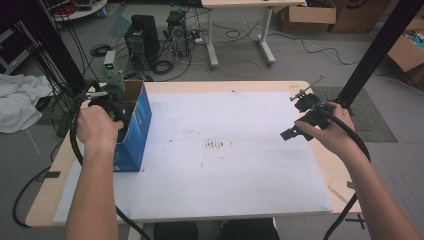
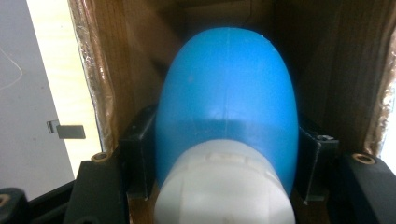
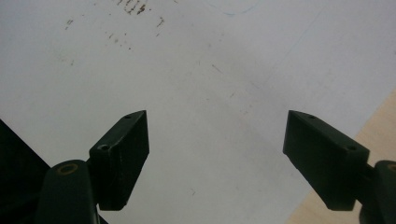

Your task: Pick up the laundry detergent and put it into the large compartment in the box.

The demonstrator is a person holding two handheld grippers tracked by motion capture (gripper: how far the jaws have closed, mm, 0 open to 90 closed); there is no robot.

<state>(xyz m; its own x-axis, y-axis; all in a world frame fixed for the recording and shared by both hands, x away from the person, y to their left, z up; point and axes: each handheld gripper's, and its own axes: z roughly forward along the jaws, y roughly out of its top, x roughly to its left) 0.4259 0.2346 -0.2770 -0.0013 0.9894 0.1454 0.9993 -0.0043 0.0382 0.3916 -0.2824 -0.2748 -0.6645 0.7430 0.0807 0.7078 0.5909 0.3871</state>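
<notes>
A blue bottle (image 2: 229, 93) with a white cap (image 2: 224, 186) is clamped between the black fingers (image 2: 137, 158) of my left gripper (image 2: 229, 154), cap end toward the camera. It hangs inside an open cardboard box with brown inner walls (image 2: 130, 56). From above, that box (image 1: 136, 125) is blue outside and stands at the table's left edge, with my left gripper (image 1: 120, 106) reaching into its top. My right gripper (image 1: 296, 119) hovers over the right side of the white mat (image 1: 225, 165), and its jaws (image 3: 217, 149) stand wide open with nothing between them.
The white mat (image 3: 187, 70) covers most of the wooden table (image 1: 320, 170) and has small dark marks (image 1: 215, 145) at its middle. Cables trail from both grippers. Computers, cartons and another desk stand on the floor beyond the far edge.
</notes>
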